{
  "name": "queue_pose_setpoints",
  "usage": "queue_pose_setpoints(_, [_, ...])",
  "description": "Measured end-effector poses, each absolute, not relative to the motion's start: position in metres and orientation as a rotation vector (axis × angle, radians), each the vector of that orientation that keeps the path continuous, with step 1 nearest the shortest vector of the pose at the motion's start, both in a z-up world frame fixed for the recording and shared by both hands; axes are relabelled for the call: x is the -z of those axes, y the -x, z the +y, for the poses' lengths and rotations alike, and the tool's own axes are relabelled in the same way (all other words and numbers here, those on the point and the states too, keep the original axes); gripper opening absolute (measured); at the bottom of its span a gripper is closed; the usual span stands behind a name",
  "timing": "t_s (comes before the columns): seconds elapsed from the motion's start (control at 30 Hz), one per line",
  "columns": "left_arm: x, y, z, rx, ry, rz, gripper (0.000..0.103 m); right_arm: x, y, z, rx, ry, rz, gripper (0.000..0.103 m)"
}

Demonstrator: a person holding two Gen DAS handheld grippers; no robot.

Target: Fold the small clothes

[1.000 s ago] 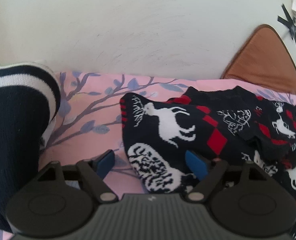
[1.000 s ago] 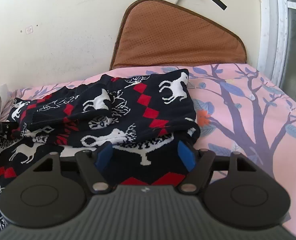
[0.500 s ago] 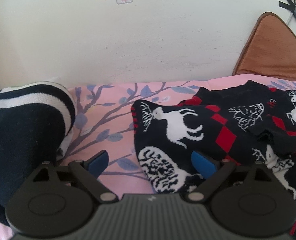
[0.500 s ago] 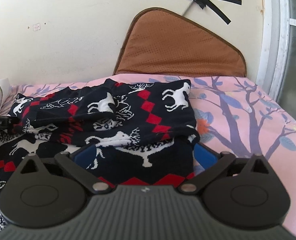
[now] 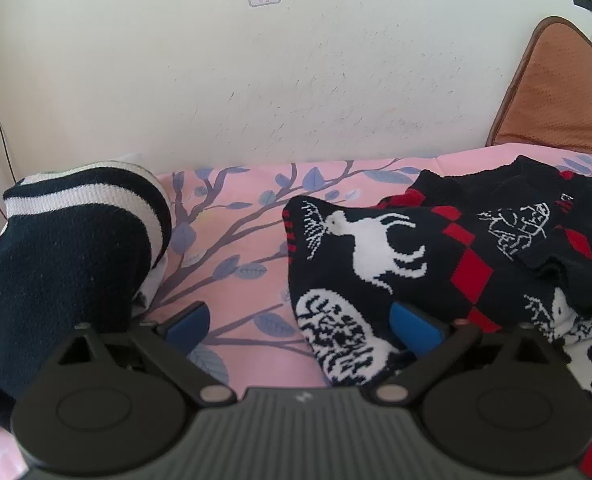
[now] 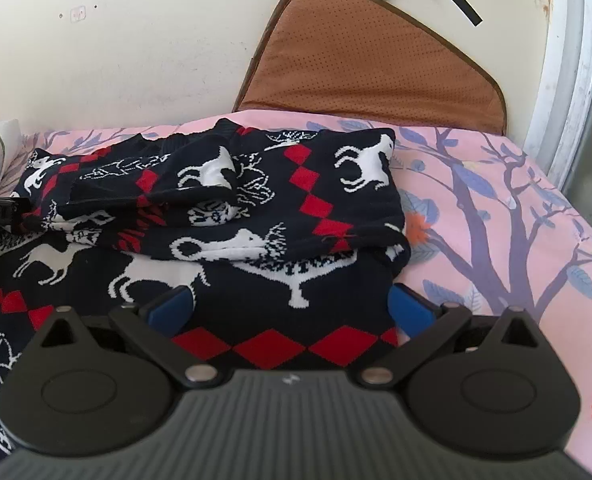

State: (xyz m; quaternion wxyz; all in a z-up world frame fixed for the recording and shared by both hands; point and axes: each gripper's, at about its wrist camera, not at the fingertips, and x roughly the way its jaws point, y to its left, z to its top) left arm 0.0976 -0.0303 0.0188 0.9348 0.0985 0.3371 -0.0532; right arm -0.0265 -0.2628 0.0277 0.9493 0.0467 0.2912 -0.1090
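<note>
The left gripper (image 5: 300, 322) has its blue fingers (image 5: 414, 326) spread wide and opening further, pressing on nothing; between them lie the pink bedsheet (image 5: 240, 248) and the near corner of a black sweater (image 5: 376, 248) knitted with white deer and red diamonds. The right-hand finger sits over that sweater's edge, the left-hand one over bare sheet. Just past the left-hand finger lies a dark navy garment with white stripes (image 5: 68, 248), bunched up, well apart from the sweater. Beyond the fingertips the sheet runs to a cream wall (image 5: 256, 80), with a brown cushion (image 5: 556, 92) leaning at the far right.

The right gripper (image 6: 290, 304) stands fully open, its fingers (image 6: 170, 306) clear of the cloth, holding nothing. The sweater (image 6: 256, 208) fills the space between them and stretches ahead and to the left, its upper part folded over onto the lower part. The right-hand finger lies at the sweater's right edge, where the flowered sheet (image 6: 496, 220) begins. Farther ahead the cushion (image 6: 368, 60) leans against the wall
</note>
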Motion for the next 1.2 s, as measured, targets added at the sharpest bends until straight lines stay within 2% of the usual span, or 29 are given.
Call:
queue_pose_setpoints(0.67, [-0.022,-0.093,-0.026,0.167,-0.173,0.655,0.100,-0.027,0.025,-0.267,0.238,-0.134,0.610,0.103])
queue_pose_setpoints(0.97, [-0.030,-0.072,-0.017,0.122,-0.149,0.534,0.101,-0.026,0.024,-0.269,0.254,-0.128,0.604,0.103])
queue_pose_setpoints(1.2, [-0.031,-0.038,-0.002,0.178,-0.146,0.566,0.102,-0.027,0.021,-0.272,0.250,-0.132,0.605,0.103])
